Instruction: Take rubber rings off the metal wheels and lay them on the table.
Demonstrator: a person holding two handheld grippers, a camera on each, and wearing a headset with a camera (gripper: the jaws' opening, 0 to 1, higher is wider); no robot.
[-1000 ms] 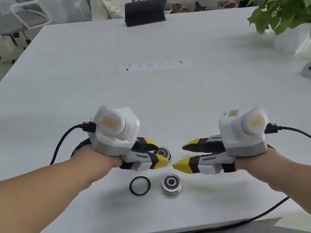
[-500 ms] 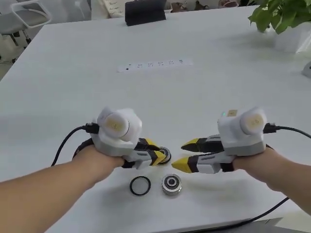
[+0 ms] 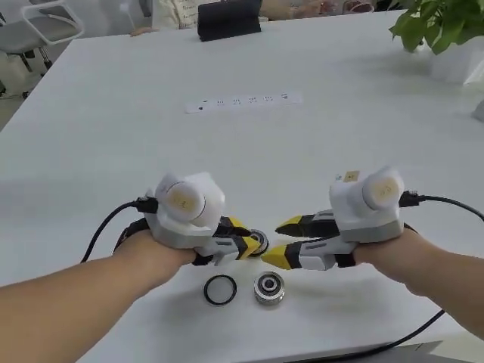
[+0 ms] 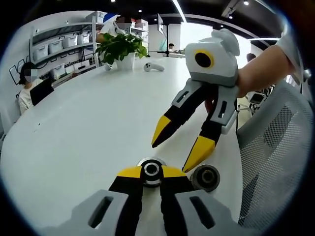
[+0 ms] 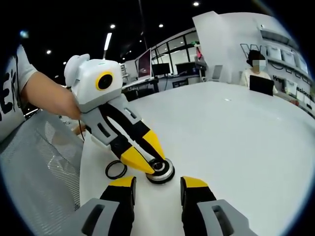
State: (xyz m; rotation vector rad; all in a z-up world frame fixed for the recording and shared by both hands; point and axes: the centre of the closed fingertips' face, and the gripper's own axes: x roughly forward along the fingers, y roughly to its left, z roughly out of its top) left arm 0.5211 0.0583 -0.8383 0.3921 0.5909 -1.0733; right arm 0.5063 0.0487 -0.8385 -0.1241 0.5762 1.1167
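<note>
**A:** How is the left claw (image 4: pixel 151 175) seen to stand?

**B:** It is seen drawn in narrowly on a metal wheel (image 4: pixel 151 169), which is pinched between the two yellow tips. In the right gripper view that wheel is shown low at the white worktop (image 3: pixel 340 136). Whether the surface is touched cannot be told.

**A:** And the right claw (image 3: pixel 275 242)?

**B:** It is held spread wide, with nothing between its tips. It is pointed towards the left claw, and its tips are placed just beside the metal wheel but apart from it.

**A:** Where are the other pieces found?

**B:** A black rubber ring (image 3: pixel 206 290) is laid flat on the worktop, on the person's side of the left claw. A second wheel (image 3: pixel 268 286) is set just beside the ring, on its right, with a small gap left between them. In the head view this wheel is seen below the space between the two claws.

**A:** Is a ring carried on either wheel?

**B:** That cannot be told, as the rims are shown too small to be judged.

**A:** What else is shown on the worktop?

**B:** A white power strip (image 3: pixel 243 100) is laid well beyond the claws. A dark object (image 3: pixel 229 19) is placed at the far edge, and a green plant (image 3: pixel 439 23) is seen at the far right corner.
</note>
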